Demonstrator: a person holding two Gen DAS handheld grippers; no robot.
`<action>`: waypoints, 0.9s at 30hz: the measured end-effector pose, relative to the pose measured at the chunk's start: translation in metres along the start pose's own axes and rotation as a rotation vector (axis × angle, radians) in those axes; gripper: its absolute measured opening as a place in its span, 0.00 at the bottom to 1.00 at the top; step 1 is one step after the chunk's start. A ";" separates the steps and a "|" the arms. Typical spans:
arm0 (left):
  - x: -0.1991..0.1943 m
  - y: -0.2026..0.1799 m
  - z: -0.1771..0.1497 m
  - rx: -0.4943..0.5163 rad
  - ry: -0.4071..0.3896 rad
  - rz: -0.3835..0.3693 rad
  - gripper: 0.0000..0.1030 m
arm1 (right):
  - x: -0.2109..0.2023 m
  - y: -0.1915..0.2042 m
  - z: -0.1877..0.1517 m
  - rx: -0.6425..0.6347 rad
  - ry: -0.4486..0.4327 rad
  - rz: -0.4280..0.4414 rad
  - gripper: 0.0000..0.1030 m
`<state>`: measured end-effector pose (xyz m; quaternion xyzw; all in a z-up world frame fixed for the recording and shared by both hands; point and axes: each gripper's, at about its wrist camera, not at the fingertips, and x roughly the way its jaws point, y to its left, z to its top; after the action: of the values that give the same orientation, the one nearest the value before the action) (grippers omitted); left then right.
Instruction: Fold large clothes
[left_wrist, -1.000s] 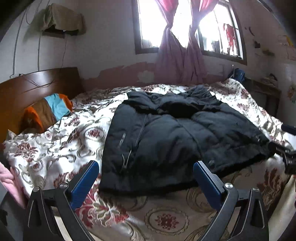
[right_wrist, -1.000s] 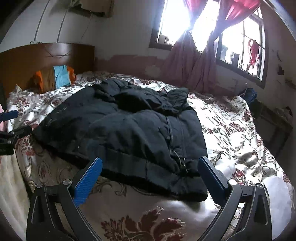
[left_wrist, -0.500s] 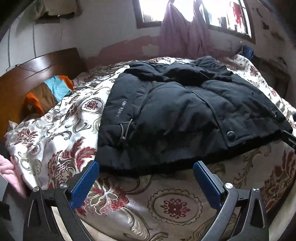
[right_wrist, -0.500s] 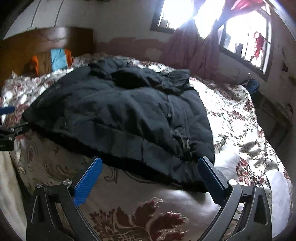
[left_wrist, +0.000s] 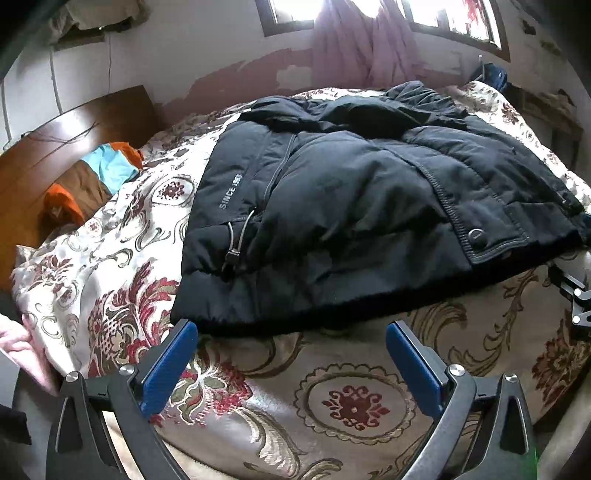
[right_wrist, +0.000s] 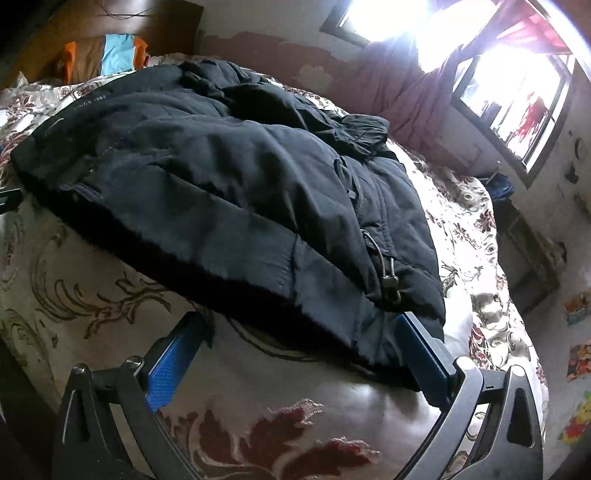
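Lying flat: black padded jacket (left_wrist: 369, 206) spread on the floral bedspread (left_wrist: 351, 402); hem toward both cameras; its far end is bunched, parts there hard to tell apart
Left gripper (left_wrist: 291, 360): blue fingers (left_wrist: 168, 365) wide, holding nothing; just short of the hem's left corner
Right gripper (right_wrist: 295, 360): fingers wide; right finger (right_wrist: 424, 358) at the hem's right corner, contact unclear
Cut off: window (right_wrist: 517, 85) blown out by glare; headboard (left_wrist: 74, 147) partly hidden by a pillow (left_wrist: 96, 177)
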<state>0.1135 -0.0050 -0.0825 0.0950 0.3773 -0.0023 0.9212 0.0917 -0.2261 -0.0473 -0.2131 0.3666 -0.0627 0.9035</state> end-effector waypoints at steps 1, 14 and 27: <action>0.001 0.001 0.000 0.000 0.007 -0.008 1.00 | -0.001 0.002 0.001 -0.011 -0.010 -0.011 0.98; 0.021 -0.018 -0.006 0.095 0.083 0.090 1.00 | -0.013 0.019 0.017 -0.116 -0.196 -0.173 0.98; -0.011 -0.043 -0.005 0.218 -0.107 0.117 1.00 | -0.012 -0.019 0.028 0.111 -0.213 0.129 0.60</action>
<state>0.0991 -0.0474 -0.0859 0.2159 0.3191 0.0053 0.9228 0.1036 -0.2305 -0.0135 -0.1442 0.2775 -0.0014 0.9498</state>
